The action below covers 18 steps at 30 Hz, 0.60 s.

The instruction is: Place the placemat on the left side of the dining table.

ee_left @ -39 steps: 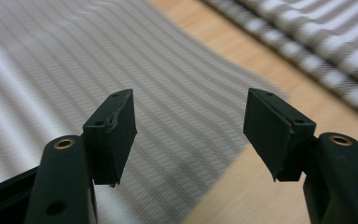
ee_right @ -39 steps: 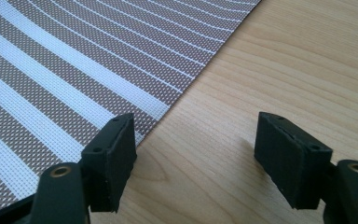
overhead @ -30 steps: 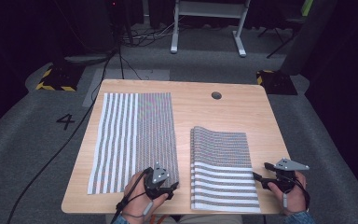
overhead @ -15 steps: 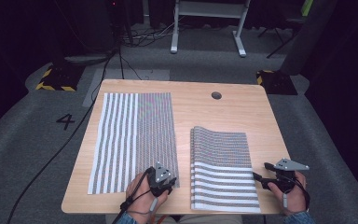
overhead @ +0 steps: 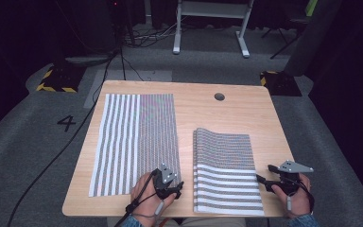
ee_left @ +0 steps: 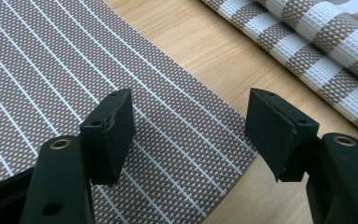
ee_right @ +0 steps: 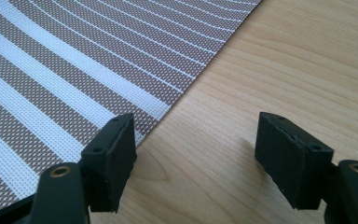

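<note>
Placemats are what you're working with: the flat striped mat (overhead: 136,142) lies spread in the left half of the high view, and the folded striped mat (overhead: 226,170) sits lower right of centre, both on the desk (overhead: 264,118). Your left gripper (overhead: 170,187) hovers at the flat mat's lower right corner, its fingers (ee_left: 109,135) spread wide with nothing between them; in the left gripper view that corner (ee_left: 223,186) lies right under the gap. Your right gripper (overhead: 272,177) rests just beside the folded mat's right edge, its fingers (ee_right: 112,158) equally wide and empty, one over the mat's edge (ee_right: 158,112), the other over bare wood.

The risk here is a poor pinch. These woven mats lie flush on the desk, so if you close from above without getting a finger under the edge, the pads will likely slide off or only crumple the weave. On the folded mat, you could catch just the top layer and peel it open. Pulling one corner before the other is held may skew the mat.
</note>
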Tool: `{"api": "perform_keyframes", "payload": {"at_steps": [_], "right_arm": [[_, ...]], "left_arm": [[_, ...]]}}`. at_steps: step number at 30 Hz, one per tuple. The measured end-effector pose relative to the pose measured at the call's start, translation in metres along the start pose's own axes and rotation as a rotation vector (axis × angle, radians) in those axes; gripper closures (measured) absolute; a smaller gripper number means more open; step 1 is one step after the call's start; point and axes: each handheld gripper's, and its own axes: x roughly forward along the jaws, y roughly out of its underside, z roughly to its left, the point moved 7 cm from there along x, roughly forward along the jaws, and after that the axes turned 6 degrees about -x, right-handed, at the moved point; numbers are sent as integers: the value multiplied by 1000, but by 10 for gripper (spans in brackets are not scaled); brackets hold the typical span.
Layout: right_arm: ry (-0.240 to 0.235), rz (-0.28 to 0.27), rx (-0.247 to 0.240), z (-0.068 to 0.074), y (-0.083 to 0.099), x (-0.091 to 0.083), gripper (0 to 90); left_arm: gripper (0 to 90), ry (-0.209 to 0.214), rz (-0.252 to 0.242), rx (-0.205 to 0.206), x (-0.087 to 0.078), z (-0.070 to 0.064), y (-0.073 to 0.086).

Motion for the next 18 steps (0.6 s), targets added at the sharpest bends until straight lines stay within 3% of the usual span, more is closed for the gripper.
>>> {"api": "perform_keyframes", "payload": {"at_steps": [5,9,14,18], "right_arm": [[0,0,0,0,0,0,291],[0,0,0,0,0,0,291],[0,0,0,0,0,0,291],[-1,0,0,0,0,0,291]], "left_arm": [[377,-13,-3,-5,-1,2,0],[490,-18,-16,-9,-2,6,0],[811,-42,-25,28,-7,18,1],[855,-74,-21,18,-12,27,2]]}}
